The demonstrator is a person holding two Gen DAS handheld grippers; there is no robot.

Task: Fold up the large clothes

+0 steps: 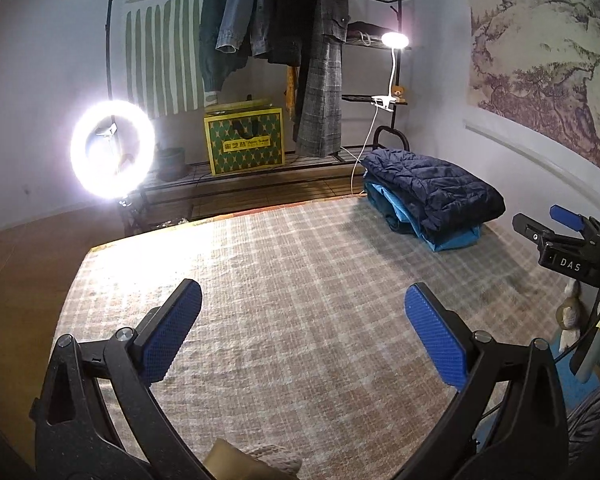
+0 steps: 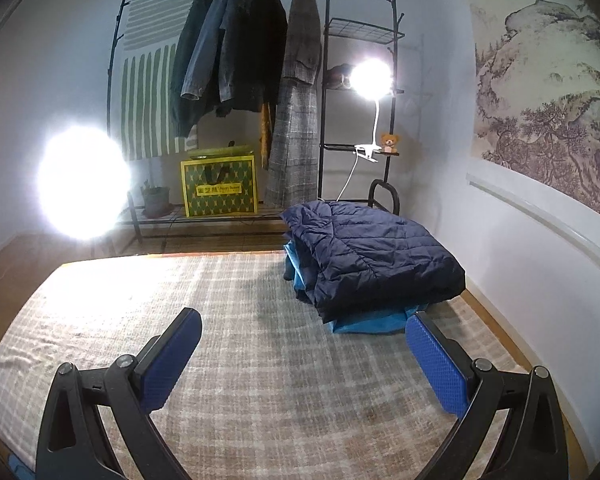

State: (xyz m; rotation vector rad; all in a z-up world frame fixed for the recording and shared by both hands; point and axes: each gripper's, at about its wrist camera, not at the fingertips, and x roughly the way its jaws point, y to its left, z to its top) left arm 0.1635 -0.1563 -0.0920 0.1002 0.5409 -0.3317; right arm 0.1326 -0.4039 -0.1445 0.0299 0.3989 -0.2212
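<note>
A folded navy quilted jacket [image 1: 436, 190] lies on top of a folded light-blue garment [image 1: 452, 238] at the far right of the plaid-covered bed [image 1: 284, 280]. In the right wrist view the navy jacket [image 2: 372, 256] and the blue garment [image 2: 364, 324] lie just ahead and to the right. My left gripper [image 1: 303, 300] is open and empty above the plaid cover. My right gripper [image 2: 304, 322] is open and empty, its right fingertip close to the stack's near edge. The right gripper also shows at the right edge of the left wrist view [image 1: 548, 226].
A black clothes rack [image 2: 260, 80] with several hanging coats stands beyond the bed, with a green-yellow bag [image 2: 219, 190], a potted plant [image 2: 156, 200], a clip lamp [image 2: 370, 80] and a teddy bear [image 2: 389, 143]. A bright ring light [image 1: 112, 150] stands at the left. White wall on the right.
</note>
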